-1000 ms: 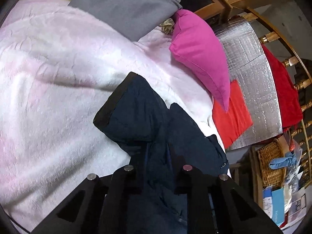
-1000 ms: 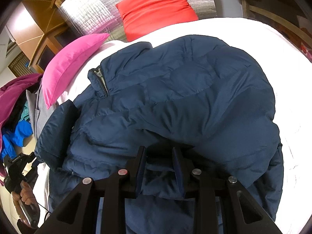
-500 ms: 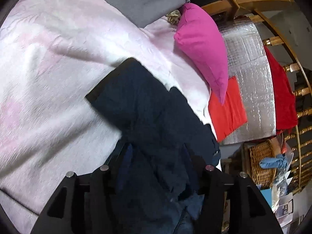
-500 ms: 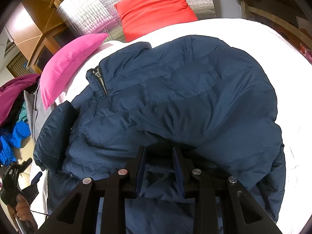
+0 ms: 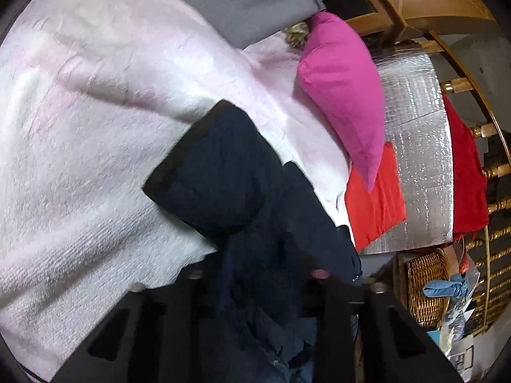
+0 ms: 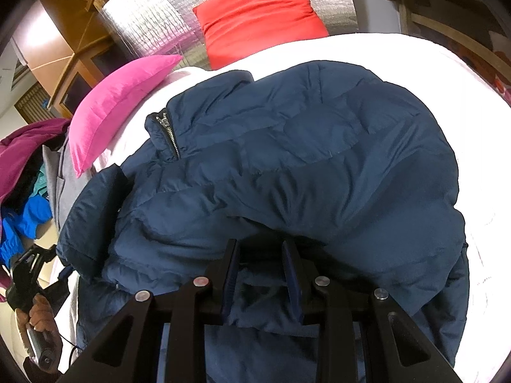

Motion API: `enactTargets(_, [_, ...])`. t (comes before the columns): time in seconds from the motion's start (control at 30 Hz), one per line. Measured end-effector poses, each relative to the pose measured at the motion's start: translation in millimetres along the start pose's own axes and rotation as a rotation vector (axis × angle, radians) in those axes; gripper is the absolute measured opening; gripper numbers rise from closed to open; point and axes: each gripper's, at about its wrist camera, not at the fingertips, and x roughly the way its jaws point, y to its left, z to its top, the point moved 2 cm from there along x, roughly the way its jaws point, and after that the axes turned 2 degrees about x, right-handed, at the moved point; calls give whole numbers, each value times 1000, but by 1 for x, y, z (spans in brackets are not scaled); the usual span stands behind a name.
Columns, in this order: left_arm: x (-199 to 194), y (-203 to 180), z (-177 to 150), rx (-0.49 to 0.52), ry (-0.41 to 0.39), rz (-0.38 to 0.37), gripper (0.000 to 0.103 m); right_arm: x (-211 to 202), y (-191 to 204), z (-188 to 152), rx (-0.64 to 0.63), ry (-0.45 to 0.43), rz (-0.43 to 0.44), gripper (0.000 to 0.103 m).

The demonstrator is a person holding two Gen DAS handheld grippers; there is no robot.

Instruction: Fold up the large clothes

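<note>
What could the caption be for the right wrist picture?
Right hand-held gripper pinching a navy puffer jacket spread on a white bed.

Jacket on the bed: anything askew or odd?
Yes. The navy jacket lies bunched and lopsided on the white blanket, one sleeve flopped out sideways toward the pink pillow. No damage visible.
</note>
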Motion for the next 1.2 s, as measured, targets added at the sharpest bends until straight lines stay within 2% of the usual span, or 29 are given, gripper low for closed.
enactTargets(0.1, [-8,-14,1,71,-49,-5,14,-5,-4,-1,10,-7,10,31])
enactTargets(0.17, [-15,-33,-2,156,-93,-20,13,-10,-7,-2,14,-15,14,31])
enactTargets(0.3, [-28,-91,-27,415,-161,-24,12,-21,-15,-3,16,-38,11,31])
enactTargets(0.43, [-33,-148,-75,688,-192,-60,12,-37,-28,1,47,-84,8,31])
enactTargets(0.53, [-26,-183,-131,892,-148,-117,12,-51,-43,6,90,-123,13,31])
enactTargets(0.6, [-15,-195,-166,987,-80,-146,13,-58,-52,8,125,-139,24,31])
enactTargets(0.67, [8,-201,-200,1077,10,-130,13,-64,-61,10,158,-144,41,31])
enactTargets(0.77, [42,-197,-232,1126,149,-72,16,-68,-66,11,185,-145,56,31])
enactTargets(0.83, [57,-194,-241,1131,228,-32,35,-71,-69,12,191,-147,62,31])
enactTargets(0.87, [58,-193,-243,1135,236,-29,38,-72,-69,13,192,-148,63,31])
enactTargets(0.93, [52,-195,-242,1148,229,-41,54,-74,-70,14,197,-149,70,31])
enactTargets(1.03, [35,-201,-226,1107,255,-139,72,-76,-71,16,205,-151,86,31])
enactTargets(1.07, [25,-200,-215,1084,268,-181,73,-76,-70,17,205,-151,90,31])
enactTargets(1.2, [0,-190,-174,991,263,-266,76,-77,-60,16,189,-153,114,31])
